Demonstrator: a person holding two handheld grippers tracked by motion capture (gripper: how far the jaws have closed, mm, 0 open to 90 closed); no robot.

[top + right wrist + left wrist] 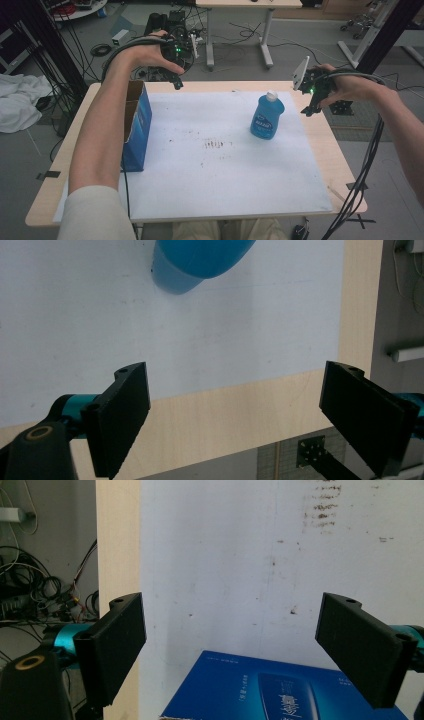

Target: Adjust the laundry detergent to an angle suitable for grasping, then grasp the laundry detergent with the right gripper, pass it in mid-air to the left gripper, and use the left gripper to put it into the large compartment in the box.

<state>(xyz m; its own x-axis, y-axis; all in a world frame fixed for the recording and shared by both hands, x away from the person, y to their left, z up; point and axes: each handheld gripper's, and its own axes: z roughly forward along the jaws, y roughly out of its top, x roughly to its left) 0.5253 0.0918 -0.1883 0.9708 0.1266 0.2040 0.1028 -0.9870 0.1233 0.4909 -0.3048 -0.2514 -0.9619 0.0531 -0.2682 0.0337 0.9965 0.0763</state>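
The blue bottle [267, 118] is being left upright right of centre in the high view, on the white sheet [215, 170]. At the left of the frame the blue box [135, 125] is standing open-topped. The right gripper [311, 107] is being held at the table's right edge, the left gripper [177, 82] above the box's far end; both jaw pairs are being kept spread, with nothing between them.

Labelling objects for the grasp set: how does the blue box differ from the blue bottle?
The blue box is rectangular cardboard, open at the top; the blue bottle is rounded plastic with a white cap. The box stands at the white sheet's left edge, the bottle right of centre. Both are blue and upright.
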